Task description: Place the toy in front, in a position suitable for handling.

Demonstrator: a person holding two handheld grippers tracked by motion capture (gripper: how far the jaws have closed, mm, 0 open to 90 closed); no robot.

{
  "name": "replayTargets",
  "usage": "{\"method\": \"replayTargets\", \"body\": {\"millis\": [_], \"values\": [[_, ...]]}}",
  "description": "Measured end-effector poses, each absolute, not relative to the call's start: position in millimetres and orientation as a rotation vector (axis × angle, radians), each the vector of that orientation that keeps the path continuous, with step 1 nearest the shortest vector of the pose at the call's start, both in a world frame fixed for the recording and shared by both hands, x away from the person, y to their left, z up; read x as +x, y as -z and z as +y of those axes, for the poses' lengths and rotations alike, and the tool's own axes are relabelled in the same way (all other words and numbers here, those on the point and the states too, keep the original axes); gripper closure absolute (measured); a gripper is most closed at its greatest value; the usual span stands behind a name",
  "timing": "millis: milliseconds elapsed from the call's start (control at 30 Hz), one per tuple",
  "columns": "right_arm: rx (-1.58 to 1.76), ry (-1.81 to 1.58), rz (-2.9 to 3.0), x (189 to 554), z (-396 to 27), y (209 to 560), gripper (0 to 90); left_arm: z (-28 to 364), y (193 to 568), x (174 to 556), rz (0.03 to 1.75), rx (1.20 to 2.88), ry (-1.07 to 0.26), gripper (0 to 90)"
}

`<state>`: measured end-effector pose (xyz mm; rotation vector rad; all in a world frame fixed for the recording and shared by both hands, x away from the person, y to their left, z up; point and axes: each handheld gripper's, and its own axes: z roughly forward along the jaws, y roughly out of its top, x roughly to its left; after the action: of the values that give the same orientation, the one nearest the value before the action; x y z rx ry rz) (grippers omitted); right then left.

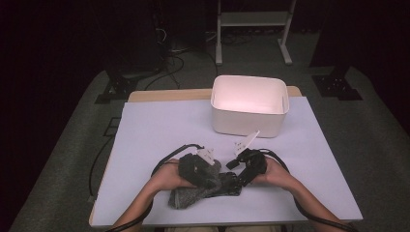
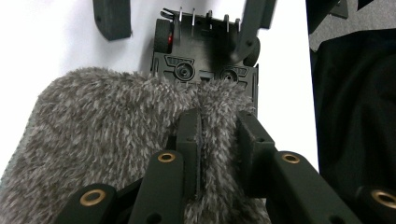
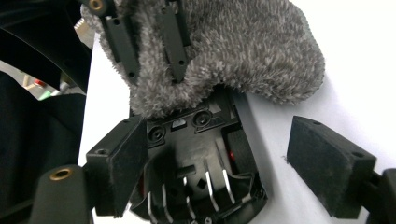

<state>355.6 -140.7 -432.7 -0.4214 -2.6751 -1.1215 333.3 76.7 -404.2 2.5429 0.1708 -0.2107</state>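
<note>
Nearest the lens in the left gripper view, the left gripper (image 2: 218, 140) has its jaws clamped on a fold of the grey fuzzy cloth (image 2: 102, 135), pinching a ridge of pile between the pads. It appears to hold the fabric up and away from the black plastic part (image 2: 205, 56) just beyond the jaw tips, half covered by the cloth's edge; the grip probably serves either to peel the cloth off the part or to pull it over it.

In the right gripper view, the right gripper (image 3: 233, 161) stands with its jaws wide apart, one pad at each side of the same black part (image 3: 201, 154), not pressing on it as far as I can see. That looks like a straddle before a grasp.

From the high view, both grippers meet close together over the cloth (image 1: 193, 193) near the front edge of the pale table cover (image 1: 159, 125). Ahead of them lies bare cover, open room for moving. Farther still, well apart, sits the white bin (image 1: 250, 105) by the far edge, a likely place for drop-off.
</note>
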Motion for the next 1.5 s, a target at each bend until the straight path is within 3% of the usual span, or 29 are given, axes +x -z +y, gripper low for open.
{"method": "replayTargets", "body": {"millis": [167,333,533,833,1200,1333,1500], "values": [[-0.447,1.077,-2.603,360.5,-139.0,443.3,19.8,75.8,400.6,332.1,0.155,2.537,0.210,72.9],[-0.458,1.064,-2.522,358.3,-142.7,448.7,29.6,79.9,391.7,336.2,0.173,2.518,0.188,73.0],[-0.434,1.097,-2.608,346.0,-140.4,442.8,30.5,86.4,381.2,344.8,0.235,2.493,0.158,73.0],[-0.301,1.223,-2.832,313.5,-140.3,432.4,31.1,89.1,383.5,348.5,0.259,2.482,0.215,72.6],[-0.233,1.290,-2.917,297.2,-141.9,423.7,41.4,85.5,384.8,336.0,0.197,2.499,0.246,73.5],[-0.247,1.230,-2.899,298.5,-140.0,423.6,34.7,87.4,381.0,326.9,0.151,2.486,0.236,73.3],[-0.227,1.155,-2.911,293.5,-135.9,428.5,34.6,87.8,378.3,317.5,0.129,2.485,0.217,73.4]]}}
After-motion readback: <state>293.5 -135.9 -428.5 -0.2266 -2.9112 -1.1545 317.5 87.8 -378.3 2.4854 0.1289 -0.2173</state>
